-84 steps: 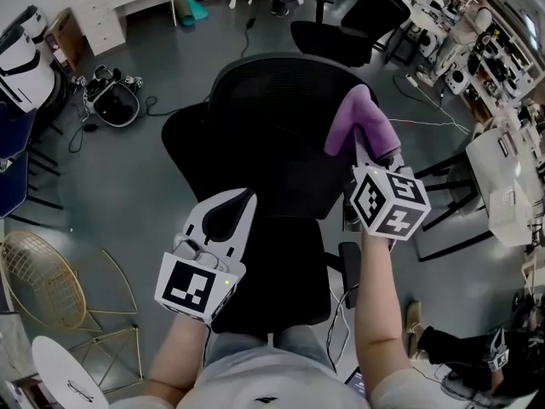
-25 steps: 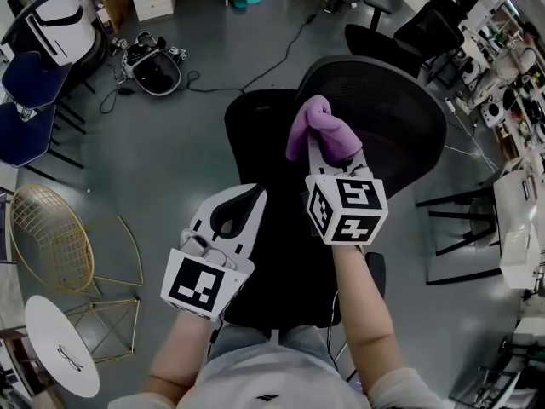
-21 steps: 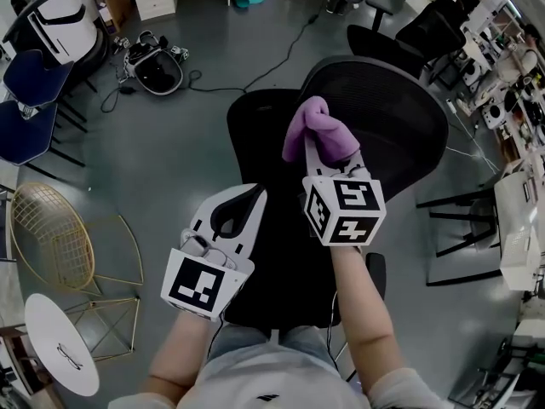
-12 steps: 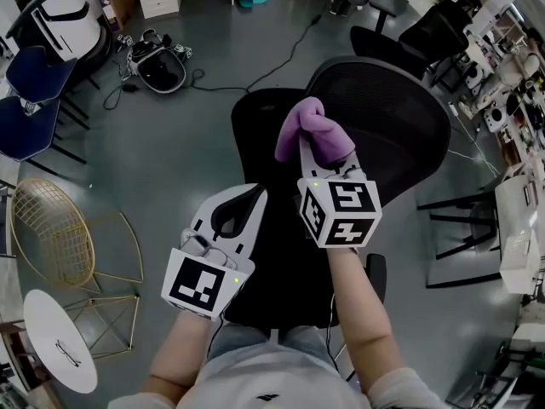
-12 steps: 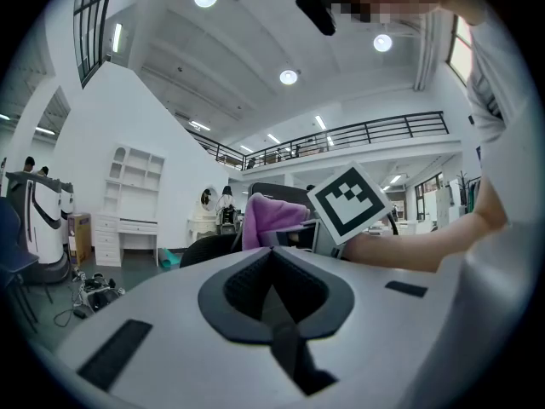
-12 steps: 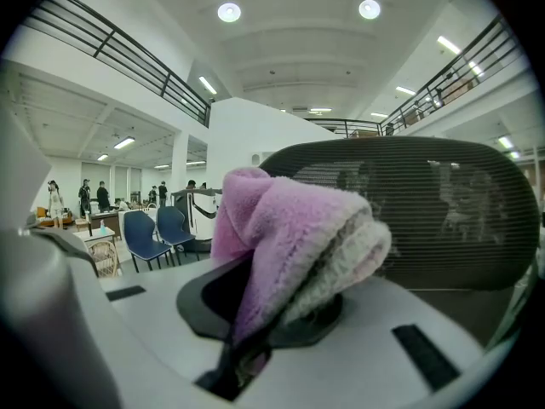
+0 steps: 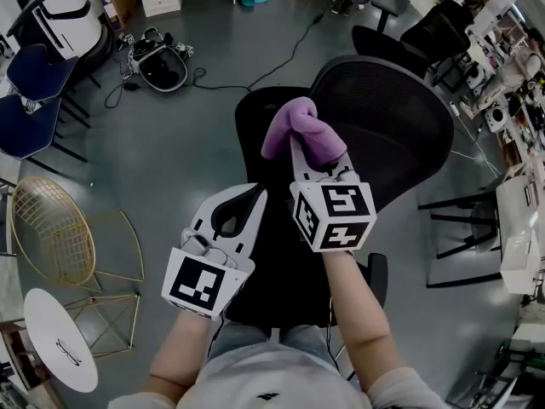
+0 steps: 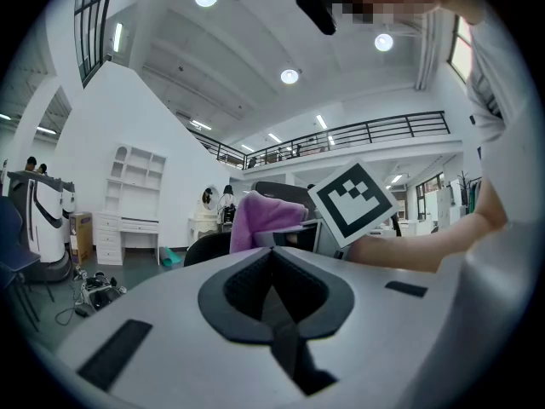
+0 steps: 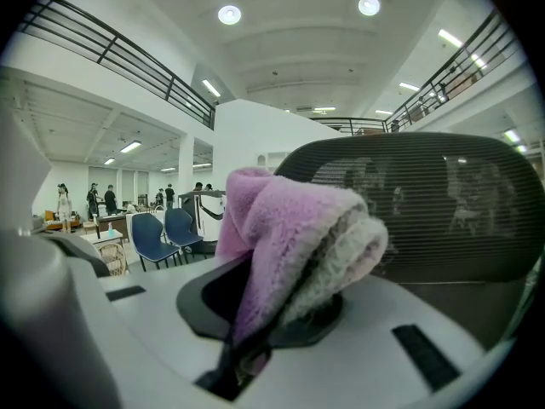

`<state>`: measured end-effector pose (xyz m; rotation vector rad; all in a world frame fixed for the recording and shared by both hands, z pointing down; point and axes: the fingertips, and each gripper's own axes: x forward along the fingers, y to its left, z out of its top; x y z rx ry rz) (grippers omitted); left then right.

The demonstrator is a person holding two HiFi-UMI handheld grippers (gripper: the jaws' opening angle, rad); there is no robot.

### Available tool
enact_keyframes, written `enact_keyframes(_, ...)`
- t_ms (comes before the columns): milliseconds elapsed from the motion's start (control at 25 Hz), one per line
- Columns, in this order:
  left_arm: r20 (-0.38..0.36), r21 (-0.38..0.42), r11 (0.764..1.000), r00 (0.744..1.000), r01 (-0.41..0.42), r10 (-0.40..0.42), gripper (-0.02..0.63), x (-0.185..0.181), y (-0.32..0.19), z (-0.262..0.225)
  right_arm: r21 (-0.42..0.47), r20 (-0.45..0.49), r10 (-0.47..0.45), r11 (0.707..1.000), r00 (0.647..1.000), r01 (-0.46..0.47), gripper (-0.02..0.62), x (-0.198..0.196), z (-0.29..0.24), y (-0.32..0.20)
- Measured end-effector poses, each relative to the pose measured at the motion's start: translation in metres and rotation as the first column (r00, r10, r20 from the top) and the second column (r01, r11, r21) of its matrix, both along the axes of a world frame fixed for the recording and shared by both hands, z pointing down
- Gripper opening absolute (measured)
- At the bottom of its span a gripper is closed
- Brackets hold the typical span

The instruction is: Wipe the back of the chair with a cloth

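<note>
1. Closest in, the left tool [image 7: 245,196] hung over the near left part of the black office chair's seat [image 7: 281,271]. Its jaws were pressed fully together with nothing between them.
2. Just to its right and a bit farther out was the right tool [image 9: 277,318]. Its jaws were clamped down on a bunched-up purple cloth [image 7: 294,130], which had a paler fluffy side showing in the fold. The cloth bulged out well past the tips.
3. The cloth sat over the near left edge of the chair's mesh back [image 7: 396,118]. In the right gripper view the mesh was right behind it. Honestly couldn't tell whether the cloth was actually touching the mesh or just in front of it.
4. Off to the left on the grey floor [image 7: 170,143] stood a gold wire chair [image 7: 47,233], well apart from the office chair.
5. Farther left and back were a couple of blue chairs [image 7: 34,79].
6. Another black chair [image 7: 387,37] stood at the far right.
</note>
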<state>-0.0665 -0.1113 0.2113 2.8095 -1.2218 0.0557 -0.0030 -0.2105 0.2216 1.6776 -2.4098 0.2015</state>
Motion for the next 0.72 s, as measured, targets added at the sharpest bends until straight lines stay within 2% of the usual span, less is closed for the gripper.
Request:
enact_keyframes(400,0.010,0.001,1.000,0.999,0.031,-0.031,0.014,-0.013,-0.004,0.002,-0.069,-0.028,-0.055,0.996,0.998,0.053,0.054,-0.024,0.034,-0.008)
enact_keyframes(720,0.019,-0.027,0.997,0.997,0.071,-0.070,0.014,-0.043,-0.010,0.015,-0.143,-0.030,-0.011,0.990,0.999,0.007,0.054,-0.040,0.071,-0.032)
